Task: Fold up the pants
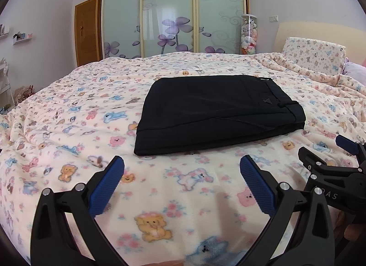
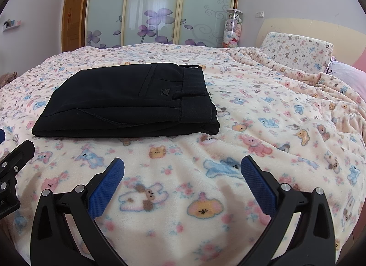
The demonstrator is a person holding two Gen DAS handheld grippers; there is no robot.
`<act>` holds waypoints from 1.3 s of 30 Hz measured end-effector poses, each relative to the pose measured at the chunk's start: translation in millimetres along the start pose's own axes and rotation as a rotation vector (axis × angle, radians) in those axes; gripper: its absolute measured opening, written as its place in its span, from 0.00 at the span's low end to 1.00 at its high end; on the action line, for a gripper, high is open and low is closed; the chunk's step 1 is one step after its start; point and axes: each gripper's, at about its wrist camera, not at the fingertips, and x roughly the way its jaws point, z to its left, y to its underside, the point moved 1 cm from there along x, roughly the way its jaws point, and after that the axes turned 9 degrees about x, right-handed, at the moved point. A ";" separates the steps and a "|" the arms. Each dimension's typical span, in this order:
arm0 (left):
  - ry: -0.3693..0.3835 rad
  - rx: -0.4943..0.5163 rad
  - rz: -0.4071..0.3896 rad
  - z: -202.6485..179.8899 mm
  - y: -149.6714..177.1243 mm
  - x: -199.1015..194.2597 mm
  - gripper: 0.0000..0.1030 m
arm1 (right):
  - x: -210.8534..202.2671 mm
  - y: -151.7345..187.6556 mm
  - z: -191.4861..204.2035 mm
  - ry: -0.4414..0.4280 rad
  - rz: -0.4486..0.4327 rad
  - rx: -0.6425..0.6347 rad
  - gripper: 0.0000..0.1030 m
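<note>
Blanket [image 1: 68, 106]; folded pants [image 1: 217, 110] beyond claws.

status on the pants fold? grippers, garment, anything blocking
Left gripper open, empty, short of the pants. Right gripper open, empty, likewise. Black pants lie folded in a compact rectangle on the bear-print blanket. Nothing in the way.

Legible text, one item: white letters "DAS", cut off on the left by a finger of the left gripper [image 1: 181, 163], printed on the black body of the right gripper [image 1: 347, 188] at the right edge of the left wrist view. Small triangular emblem on the black pants [image 2: 128, 103], near the waistband: lettering unreadable.
</note>
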 end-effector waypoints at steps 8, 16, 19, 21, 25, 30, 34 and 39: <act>-0.003 -0.004 0.001 -0.6 0.1 -0.7 0.98 | 0.4 -0.4 -0.1 -0.001 0.001 -0.001 0.99; -0.008 -0.003 0.001 2.7 -0.6 0.4 0.98 | 0.1 0.1 -0.8 -0.002 0.002 -0.001 0.99; -0.008 -0.004 0.003 3.3 -0.6 0.2 0.98 | 0.6 -0.8 -0.2 -0.002 0.002 -0.002 0.99; -0.008 -0.005 0.004 3.2 -0.9 0.1 0.98 | 0.7 -1.3 0.1 -0.002 0.002 -0.002 0.99; -0.004 -0.004 0.003 2.9 -0.8 -0.1 0.98 | 1.3 -0.6 0.1 -0.002 0.004 -0.003 0.99; -0.003 -0.007 0.012 2.6 -0.9 0.9 0.98 | 1.7 -1.2 0.4 -0.003 0.005 -0.003 0.99; 0.001 -0.006 0.011 2.1 -0.8 1.3 0.98 | 1.4 -0.4 -0.1 -0.003 0.005 -0.004 0.99; -0.001 0.011 0.013 -3.1 -0.8 1.8 0.98 | 2.3 -1.8 0.8 -0.003 0.006 -0.004 0.99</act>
